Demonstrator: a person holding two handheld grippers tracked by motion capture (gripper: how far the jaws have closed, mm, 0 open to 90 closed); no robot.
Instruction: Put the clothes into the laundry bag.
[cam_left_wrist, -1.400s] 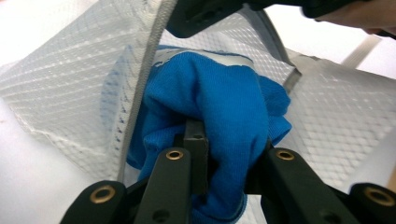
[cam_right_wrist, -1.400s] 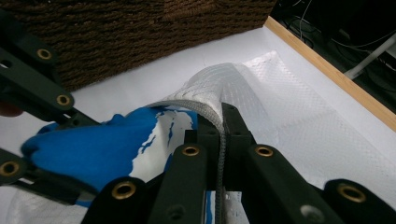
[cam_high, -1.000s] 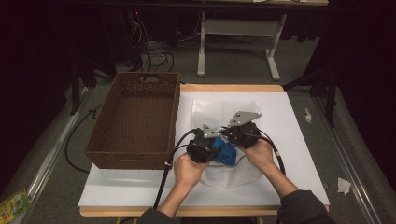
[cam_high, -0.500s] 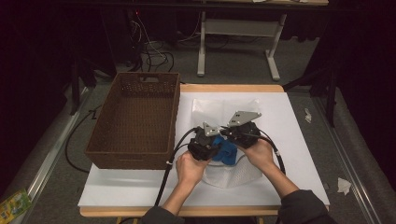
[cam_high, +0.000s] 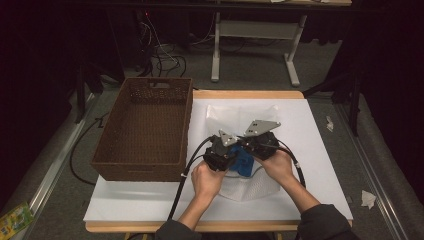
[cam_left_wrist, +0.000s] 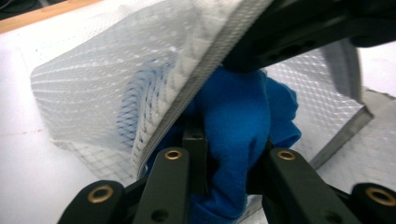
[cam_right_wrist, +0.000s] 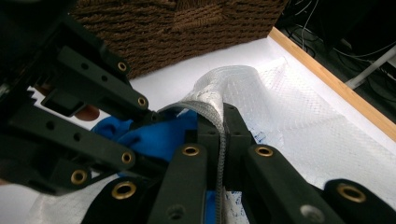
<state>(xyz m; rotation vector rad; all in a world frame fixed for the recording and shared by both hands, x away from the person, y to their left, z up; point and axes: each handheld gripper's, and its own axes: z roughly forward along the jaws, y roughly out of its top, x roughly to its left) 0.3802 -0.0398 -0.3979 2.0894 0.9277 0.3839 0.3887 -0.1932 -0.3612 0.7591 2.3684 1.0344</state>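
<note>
Blue cloth (cam_left_wrist: 238, 121) sits clamped in your left tongs (cam_left_wrist: 229, 154), half inside the mesh bag (cam_high: 250, 185); right tongs (cam_right_wrist: 223, 135) pinch its zipper rim, mouth toward 12 o'clock.

My two grippers, left gripper (cam_high: 220, 152) and right gripper (cam_high: 260, 141), are black, each with a grey three-cornered plate, brass rivets on the fingers (cam_right_wrist: 189, 184), black cables; my sleeves (cam_high: 322, 225) are dark grey.
</note>
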